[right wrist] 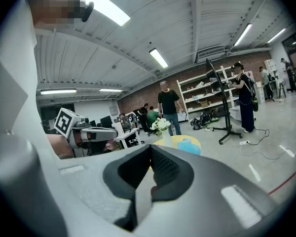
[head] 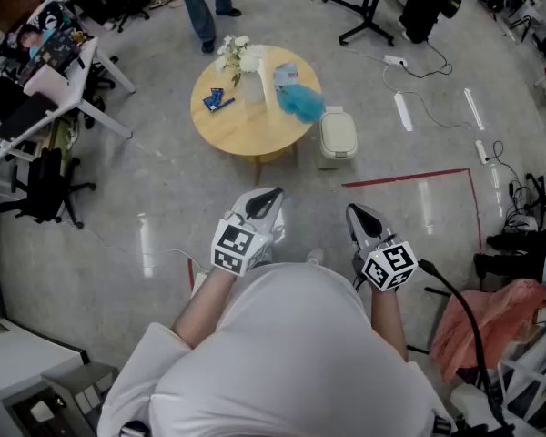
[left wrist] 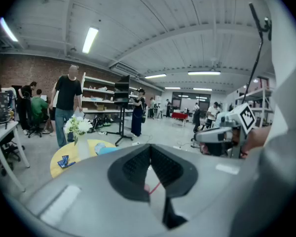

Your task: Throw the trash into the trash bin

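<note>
From overhead, the left gripper and right gripper are both pinched shut on nothing, held at the person's waist. The round table lies at 12 o'clock, well apart. On it, blue wrappers at its 9 o'clock and a teal bundle at its 3 look like the trash. The trash bin stands just beside it at 4. I'd walk up first, spread 1 claw before reaching, and steer clear of the flowers. The left gripper view shows jaws together, with the table at 8 o'clock. The right gripper view shows the same, with the table peeping over them at 1. No wording is legible; the marker cubes bear only black-and-white squares.
</note>
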`<state>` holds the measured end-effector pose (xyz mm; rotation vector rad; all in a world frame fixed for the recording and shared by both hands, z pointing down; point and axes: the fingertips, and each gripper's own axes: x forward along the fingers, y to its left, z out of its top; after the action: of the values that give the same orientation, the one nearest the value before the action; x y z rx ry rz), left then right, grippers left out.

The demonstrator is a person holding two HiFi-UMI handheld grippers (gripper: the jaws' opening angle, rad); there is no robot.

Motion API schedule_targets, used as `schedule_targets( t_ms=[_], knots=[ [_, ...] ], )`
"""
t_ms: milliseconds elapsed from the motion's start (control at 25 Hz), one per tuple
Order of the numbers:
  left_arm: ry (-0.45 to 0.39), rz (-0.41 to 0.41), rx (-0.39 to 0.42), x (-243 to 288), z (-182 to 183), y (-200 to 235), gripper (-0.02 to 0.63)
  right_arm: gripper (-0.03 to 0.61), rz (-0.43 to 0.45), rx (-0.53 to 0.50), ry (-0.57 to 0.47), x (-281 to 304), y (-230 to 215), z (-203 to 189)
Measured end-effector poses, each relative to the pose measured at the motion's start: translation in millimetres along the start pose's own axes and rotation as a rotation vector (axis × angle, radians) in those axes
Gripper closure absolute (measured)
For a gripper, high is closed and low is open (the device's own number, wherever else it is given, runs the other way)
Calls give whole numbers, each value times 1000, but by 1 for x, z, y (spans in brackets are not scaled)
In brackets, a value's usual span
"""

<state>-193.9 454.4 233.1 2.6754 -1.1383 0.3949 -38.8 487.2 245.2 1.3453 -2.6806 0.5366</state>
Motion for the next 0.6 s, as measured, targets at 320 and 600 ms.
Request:
schedule_targets(
  t_ms=[320, 600],
  knots=[
    [-8, -1, 1, 2, 4, 0, 607, 578, 4, 2, 2, 2, -1, 2],
    [9, 4, 0, 3, -1, -5, 607, 578, 12, 4, 3, 0, -1, 0]
  ],
)
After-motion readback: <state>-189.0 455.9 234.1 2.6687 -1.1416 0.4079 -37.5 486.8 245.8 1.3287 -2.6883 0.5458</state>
